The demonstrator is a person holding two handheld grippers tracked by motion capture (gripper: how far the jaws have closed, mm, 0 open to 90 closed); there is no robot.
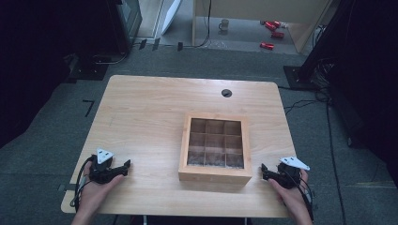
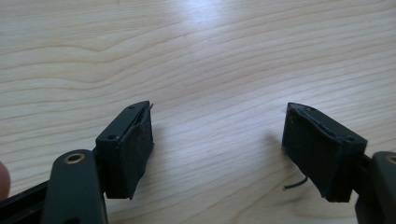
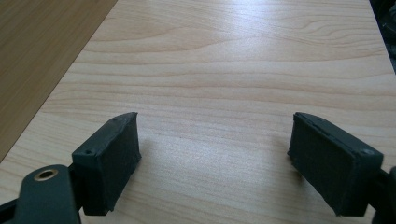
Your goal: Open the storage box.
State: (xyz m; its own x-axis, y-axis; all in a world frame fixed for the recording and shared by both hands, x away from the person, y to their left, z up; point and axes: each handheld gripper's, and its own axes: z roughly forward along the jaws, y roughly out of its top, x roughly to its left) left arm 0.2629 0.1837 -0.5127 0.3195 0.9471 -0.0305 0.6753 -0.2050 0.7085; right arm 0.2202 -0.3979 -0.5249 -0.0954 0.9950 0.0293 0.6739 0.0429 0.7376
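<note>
With nothing between them, both pairs of black jaws stand wide apart over bare wood. Left gripper (image 1: 123, 167) rests low on the light wooden table (image 1: 141, 112) near its front left edge, held by the person's left hand (image 1: 96, 190). Right gripper (image 1: 265, 172) sits near the front right edge in the right hand (image 1: 291, 194). Between them, closer to the right one, the square wooden box with a nine-cell grid (image 1: 215, 146) stands on the table, untouched; its brown side wall (image 3: 37, 56) lies just left of the right jaws.
</note>
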